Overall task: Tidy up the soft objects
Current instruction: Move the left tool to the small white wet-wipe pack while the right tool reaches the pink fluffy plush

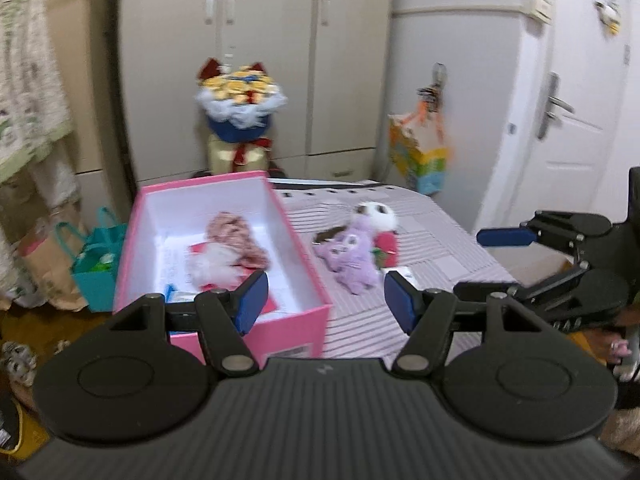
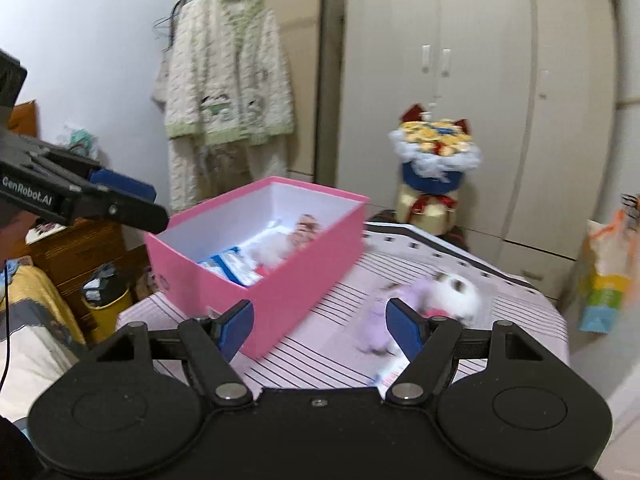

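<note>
In the left wrist view, the left gripper (image 1: 322, 304) stands at the bottom centre with its blue pads apart and nothing between them, above an open pink box (image 1: 308, 322) at centre left that holds a pinkish plush toy (image 1: 234, 246); a purple plush toy (image 1: 354, 254) with a white head lies on the striped bed cover (image 1: 440, 256) just right of the box, and the right gripper (image 1: 532, 256) shows at the right edge, spread and empty. In the right wrist view, that right gripper (image 2: 320, 330) sits low in the frame, jaws wide and holding nothing, with the blurred purple plush toy (image 2: 378, 316) at lower right on the bed cover (image 2: 340, 344), the pink box (image 2: 276, 292) at centre, and the left gripper (image 2: 120, 200) at the left edge.
</note>
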### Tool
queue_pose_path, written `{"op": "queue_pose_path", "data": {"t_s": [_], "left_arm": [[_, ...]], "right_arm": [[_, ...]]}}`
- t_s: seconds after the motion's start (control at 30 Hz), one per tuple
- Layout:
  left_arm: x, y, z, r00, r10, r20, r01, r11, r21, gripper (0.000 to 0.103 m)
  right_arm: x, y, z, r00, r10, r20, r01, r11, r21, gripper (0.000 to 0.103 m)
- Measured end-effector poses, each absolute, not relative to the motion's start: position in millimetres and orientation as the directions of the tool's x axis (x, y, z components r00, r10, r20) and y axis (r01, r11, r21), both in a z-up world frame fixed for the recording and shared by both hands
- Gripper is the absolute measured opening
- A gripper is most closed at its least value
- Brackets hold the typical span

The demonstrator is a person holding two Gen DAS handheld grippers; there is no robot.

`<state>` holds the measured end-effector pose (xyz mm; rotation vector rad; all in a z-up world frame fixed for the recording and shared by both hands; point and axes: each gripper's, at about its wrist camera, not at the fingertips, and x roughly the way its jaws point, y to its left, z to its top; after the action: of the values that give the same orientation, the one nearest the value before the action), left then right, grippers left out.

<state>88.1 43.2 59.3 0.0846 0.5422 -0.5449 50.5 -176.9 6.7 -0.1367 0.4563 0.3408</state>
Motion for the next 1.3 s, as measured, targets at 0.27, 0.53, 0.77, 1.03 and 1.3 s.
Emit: {"op": "queue_pose_path", "data": {"t_s": [0.27, 0.53, 0.77, 1.03, 1.3], "left_arm": [[101, -7, 30, 0.615, -0.547, -0.568, 0.611, 0.786, -0.095, 0.063], [121, -54, -10, 0.533, -0.572, -0.623, 0.647, 0.751, -0.136, 0.063], [146, -89, -47, 0.515, -0.557, -0.651, 0.642, 0.754, -0.138, 0.063], [179, -126, -86, 0.553, -0.561, -0.616, 0.616, 0.773, -0.15, 0.063], [185, -160, -101, 0.666, -0.453, -0.593, 0.579, 0.815, 0.028, 0.062]], "right_arm": [[35, -229, -7, 0.874, 0.213, -0.437, -0.252, 0.967, -0.032, 0.077], [61, -266, -35, 0.837, 0.229, -0.498, -0.227, 0.972, 0.065, 0.077], [97, -282, -65, 0.79, 0.281, -0.545, -0.242, 0.96, 0.143, 0.077], [150, -292, -89, 0.747, 0.359, -0.56, -0.265, 0.933, 0.245, 0.077], [194, -289, -90, 0.725, 0.392, -0.567, -0.321, 0.92, 0.227, 0.074]]}}
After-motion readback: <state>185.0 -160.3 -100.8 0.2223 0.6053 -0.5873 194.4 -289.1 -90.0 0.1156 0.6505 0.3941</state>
